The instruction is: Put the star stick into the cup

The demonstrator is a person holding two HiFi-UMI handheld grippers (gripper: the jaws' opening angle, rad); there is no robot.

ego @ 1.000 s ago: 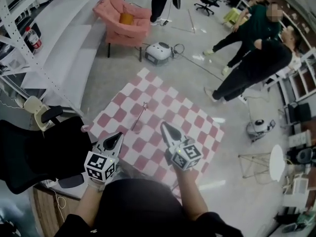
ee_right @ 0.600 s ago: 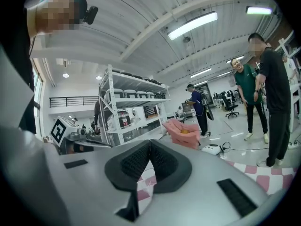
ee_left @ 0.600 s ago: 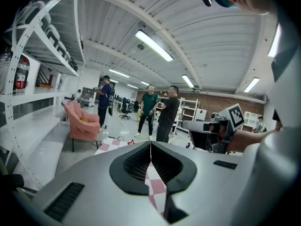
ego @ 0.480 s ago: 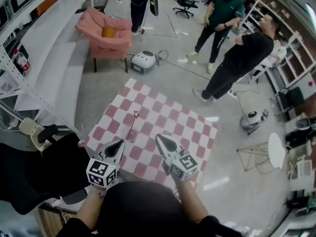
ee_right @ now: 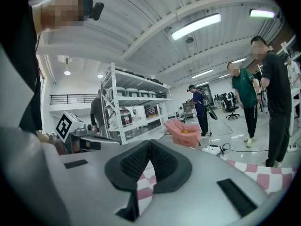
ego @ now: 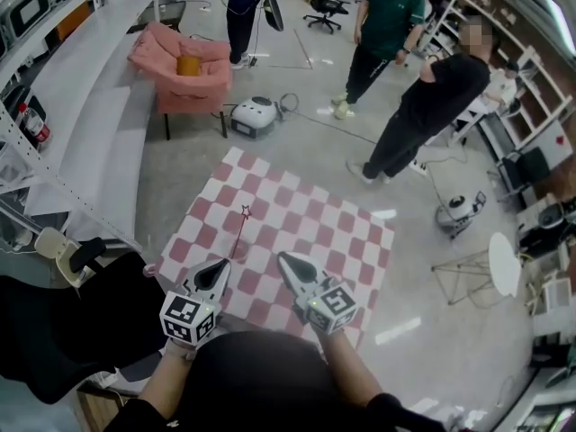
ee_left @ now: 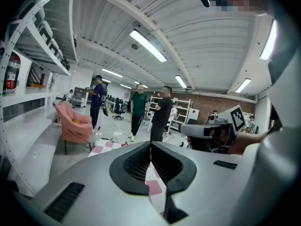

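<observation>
A thin red star stick (ego: 239,233) stands tilted on the pink-and-white checkered mat (ego: 315,228). Its star points up and away, and its lower end sits at a small clear cup (ego: 234,256). Whether the stick is inside the cup is too small to tell. My left gripper (ego: 219,269) hovers just below and left of the cup, shut, with nothing between its pads. My right gripper (ego: 285,262) is to the cup's right, also shut and empty. In the left gripper view the jaws (ee_left: 150,147) meet over the mat. The right gripper view shows its closed jaws (ee_right: 149,145) the same way.
A pink armchair (ego: 184,70) and a white floor machine (ego: 254,117) sit beyond the mat. Two people (ego: 432,106) stand at the far right and a third at the back. A black chair (ego: 63,331) is at my left, shelving along the left wall, a round white table (ego: 504,268) at the right.
The head view has tilted up and shifted, so the mat and stick sit lower and more to the left. The standing people have come nearer. Both grippers hold their places, still shut.
</observation>
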